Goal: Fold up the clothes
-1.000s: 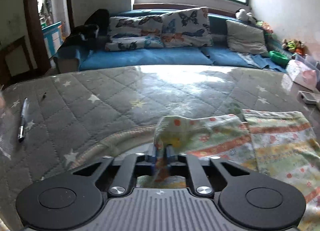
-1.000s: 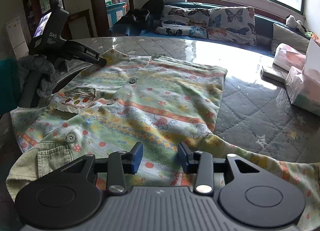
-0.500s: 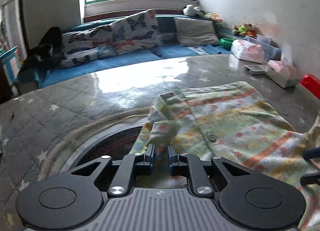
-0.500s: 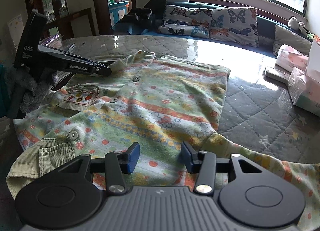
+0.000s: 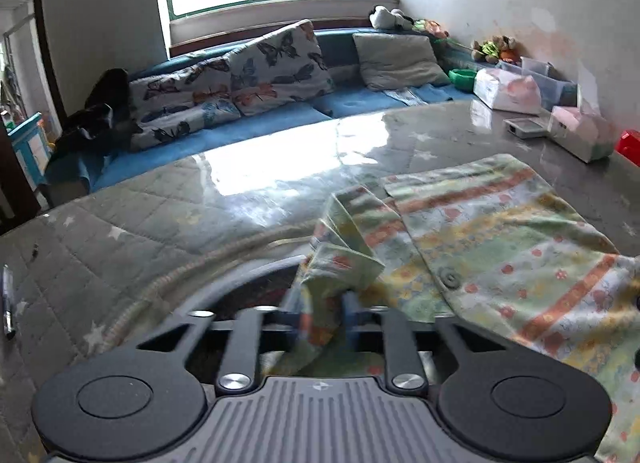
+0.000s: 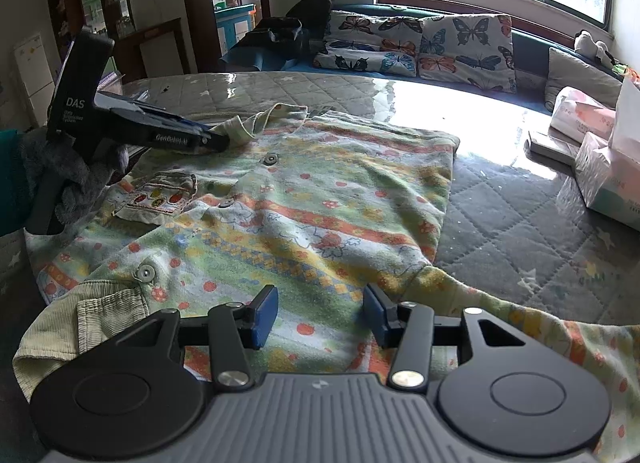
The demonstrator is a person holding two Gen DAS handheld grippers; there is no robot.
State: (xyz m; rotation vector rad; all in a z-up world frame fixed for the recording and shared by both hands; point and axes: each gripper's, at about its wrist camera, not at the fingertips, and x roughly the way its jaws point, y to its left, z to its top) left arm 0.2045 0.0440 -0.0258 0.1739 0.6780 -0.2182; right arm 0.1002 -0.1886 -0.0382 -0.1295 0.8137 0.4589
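Note:
A child's shirt point(image 6: 320, 203) with green, yellow and orange stripes, snap buttons and a small chest pocket lies spread on the quilted grey table cover point(image 6: 520, 223). My left gripper point(image 5: 322, 303) has the collar fold point(image 5: 344, 263) bunched between its jaws, which are closing on the cloth. In the right wrist view the left gripper point(image 6: 220, 141) comes in from the left, held by a gloved hand, with its tip at the collar point(image 6: 248, 125). My right gripper point(image 6: 320, 311) stands open just above the shirt's lower hem, with nothing pinched.
Tissue packs and boxes point(image 6: 608, 183) stand along the table's right side, with a red item point(image 5: 628, 147) beyond them. A pen point(image 5: 8, 303) lies at the far left. A blue sofa with butterfly pillows point(image 5: 240, 83) runs behind the table.
The left gripper has rolled and swung towards the right with the collar still between its jaws. The right gripper's jaws have widened a little; it has stayed in place.

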